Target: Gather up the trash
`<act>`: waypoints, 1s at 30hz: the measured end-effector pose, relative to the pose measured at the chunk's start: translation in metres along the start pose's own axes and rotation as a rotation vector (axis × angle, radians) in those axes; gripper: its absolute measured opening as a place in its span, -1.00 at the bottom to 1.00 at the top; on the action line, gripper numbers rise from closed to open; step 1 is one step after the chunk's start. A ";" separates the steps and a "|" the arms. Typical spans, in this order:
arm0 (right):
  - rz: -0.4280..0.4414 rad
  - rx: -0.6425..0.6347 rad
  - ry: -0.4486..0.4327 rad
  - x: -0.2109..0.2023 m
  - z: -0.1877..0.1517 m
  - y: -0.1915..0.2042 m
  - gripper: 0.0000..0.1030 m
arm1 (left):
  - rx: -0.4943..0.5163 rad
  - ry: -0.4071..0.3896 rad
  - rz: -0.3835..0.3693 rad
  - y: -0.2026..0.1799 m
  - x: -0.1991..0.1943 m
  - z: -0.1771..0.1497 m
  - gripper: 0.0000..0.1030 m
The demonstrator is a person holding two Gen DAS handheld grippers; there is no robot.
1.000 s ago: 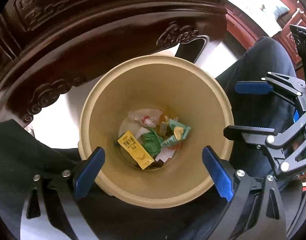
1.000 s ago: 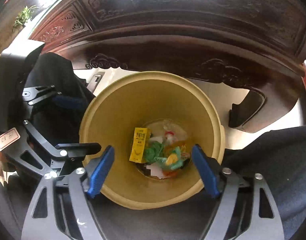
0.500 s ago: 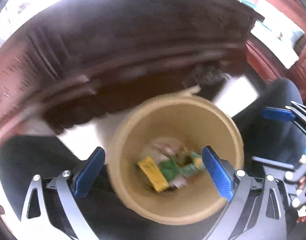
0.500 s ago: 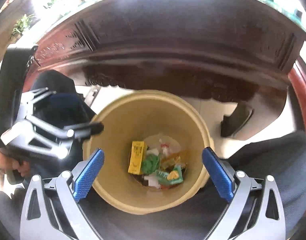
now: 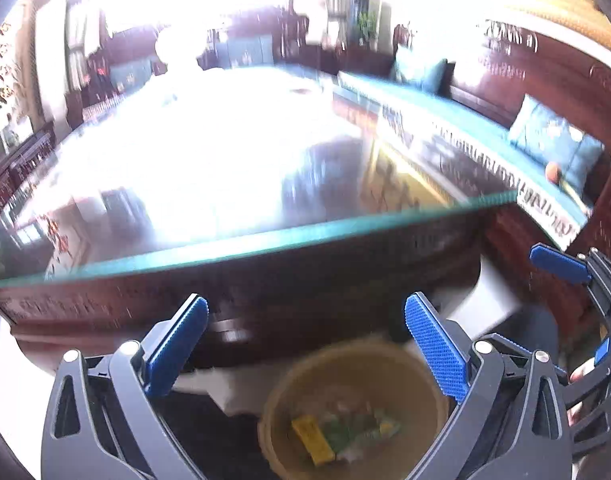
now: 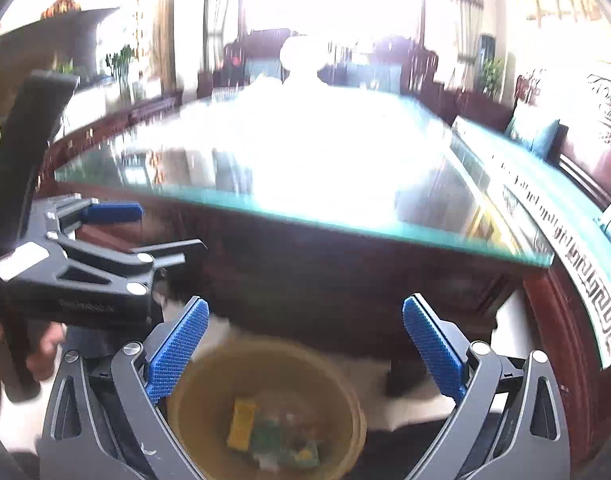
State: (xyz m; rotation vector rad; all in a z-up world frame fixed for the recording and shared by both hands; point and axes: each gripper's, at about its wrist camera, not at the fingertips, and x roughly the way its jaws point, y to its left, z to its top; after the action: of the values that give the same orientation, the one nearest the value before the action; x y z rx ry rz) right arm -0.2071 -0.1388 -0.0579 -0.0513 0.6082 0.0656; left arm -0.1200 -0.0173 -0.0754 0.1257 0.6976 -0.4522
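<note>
The round tan plastic bin (image 5: 357, 412) stood on the floor below the glass-topped dark wooden table (image 5: 265, 236), holding light, crumply wrappers, best pinched at an edge, while the left gripper (image 5: 305, 344) and the right gripper (image 6: 303, 344) gaped empty above it

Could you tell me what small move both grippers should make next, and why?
Probably sweep forward over the glass-topped table to look for more litter: the left gripper and right gripper are open and empty, and wrappers already lie in the yellow bin below.
</note>
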 end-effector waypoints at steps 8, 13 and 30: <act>-0.154 0.079 -0.052 0.002 0.069 -0.017 0.84 | -0.021 -0.140 0.126 0.006 -0.013 0.056 0.92; -0.175 0.165 -0.058 0.015 0.091 -0.041 0.84 | -0.025 -0.113 0.179 0.019 0.005 0.077 0.92; -0.178 0.158 -0.032 0.068 0.125 -0.047 0.84 | -0.092 -0.008 0.196 0.070 0.066 0.105 0.92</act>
State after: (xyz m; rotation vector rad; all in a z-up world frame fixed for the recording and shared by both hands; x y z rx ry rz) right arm -0.0768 -0.1737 0.0070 0.0485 0.5730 -0.1539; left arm 0.0180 -0.0056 -0.0405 0.1041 0.6901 -0.2320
